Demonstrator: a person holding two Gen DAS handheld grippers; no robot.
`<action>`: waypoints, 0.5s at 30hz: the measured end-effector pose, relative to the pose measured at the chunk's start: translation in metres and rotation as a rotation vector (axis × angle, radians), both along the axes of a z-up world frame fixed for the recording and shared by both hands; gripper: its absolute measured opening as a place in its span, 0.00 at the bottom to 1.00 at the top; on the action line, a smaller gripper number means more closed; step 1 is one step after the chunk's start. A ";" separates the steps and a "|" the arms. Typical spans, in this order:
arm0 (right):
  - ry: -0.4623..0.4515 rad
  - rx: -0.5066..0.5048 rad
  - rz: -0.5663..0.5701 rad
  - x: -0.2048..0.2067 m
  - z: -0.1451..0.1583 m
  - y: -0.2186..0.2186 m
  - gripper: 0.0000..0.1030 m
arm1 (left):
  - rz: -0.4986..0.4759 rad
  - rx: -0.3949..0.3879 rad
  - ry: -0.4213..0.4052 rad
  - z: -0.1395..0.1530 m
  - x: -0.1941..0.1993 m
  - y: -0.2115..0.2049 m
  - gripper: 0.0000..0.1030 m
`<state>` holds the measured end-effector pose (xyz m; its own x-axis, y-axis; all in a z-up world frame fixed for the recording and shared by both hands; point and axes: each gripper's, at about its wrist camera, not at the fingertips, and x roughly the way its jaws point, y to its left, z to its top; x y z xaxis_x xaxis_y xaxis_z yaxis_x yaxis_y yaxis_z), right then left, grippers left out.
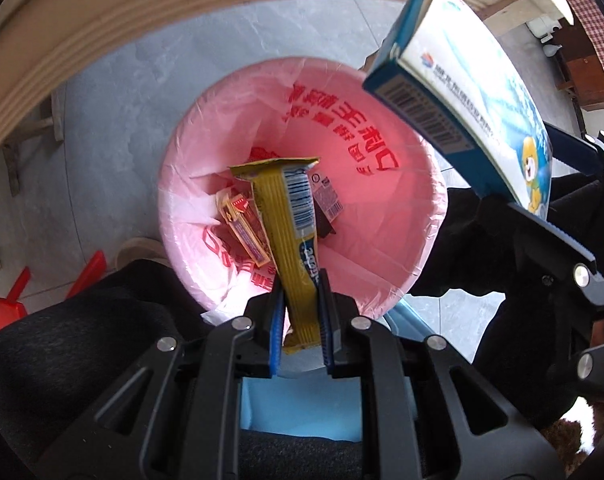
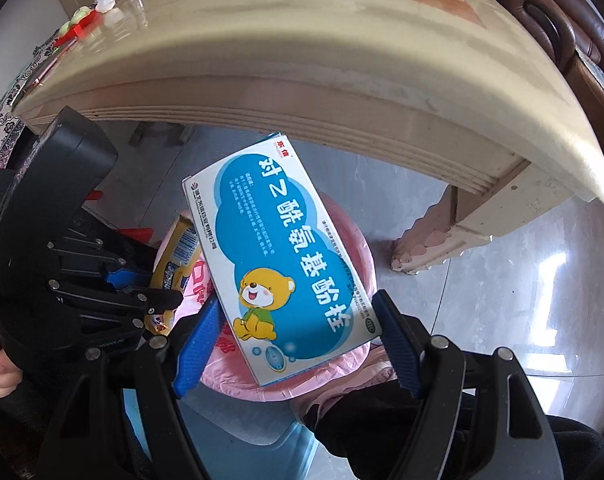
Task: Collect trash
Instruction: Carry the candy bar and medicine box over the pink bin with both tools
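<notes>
Looking along my left gripper [image 1: 302,300], I see its blue pads clamped tight on a yellow snack wrapper [image 1: 291,236], which sticks out from my fingertips over the open mouth of the trash bin [image 1: 430,240]. That bin is lined with a pink plastic bag [image 1: 342,152] printed in red, and a few small wrappers [image 1: 243,228] lie at its bottom. At the upper right my right gripper [image 1: 558,204] holds a blue-and-white medicine box [image 1: 474,92], tilted, above the bin's rim. A cream table edge [image 1: 113,12] arcs overhead.

Through my right gripper's [image 2: 297,340] camera, the medicine box [image 2: 277,264], with its cartoon bear, is pinched by its long sides between my widely spread blue pads, its printed face turned toward the lens. It hangs over the pink-lined bin [image 2: 354,240], near the carved table leg [image 2: 434,240]. To the left, my left gripper [image 2: 149,292] holds the yellow wrapper [image 2: 179,252] just beside the box.
</notes>
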<state>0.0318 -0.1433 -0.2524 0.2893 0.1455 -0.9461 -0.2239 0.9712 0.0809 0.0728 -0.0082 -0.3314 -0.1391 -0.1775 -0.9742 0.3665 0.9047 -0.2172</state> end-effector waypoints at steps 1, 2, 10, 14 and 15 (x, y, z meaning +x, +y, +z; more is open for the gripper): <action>0.011 0.006 -0.006 0.002 -0.006 -0.001 0.70 | 0.005 -0.002 0.015 -0.004 0.001 0.000 0.16; 0.020 0.006 -0.010 0.003 -0.013 -0.002 0.70 | 0.006 -0.004 0.030 -0.009 0.002 -0.002 0.16; 0.079 0.003 -0.037 0.015 -0.055 -0.007 0.70 | 0.040 0.035 0.119 -0.047 0.015 -0.001 0.16; 0.117 0.019 -0.045 0.023 -0.070 -0.009 0.70 | 0.064 0.046 0.180 -0.064 0.021 -0.001 0.16; 0.128 0.023 -0.046 0.025 -0.074 -0.008 0.70 | 0.067 0.050 0.189 -0.067 0.022 -0.001 0.16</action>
<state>0.0563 -0.1517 -0.3260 0.1730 0.1571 -0.9723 -0.1653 0.9778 0.1285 0.0947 -0.0095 -0.3989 -0.3095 -0.1449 -0.9398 0.2619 0.9371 -0.2307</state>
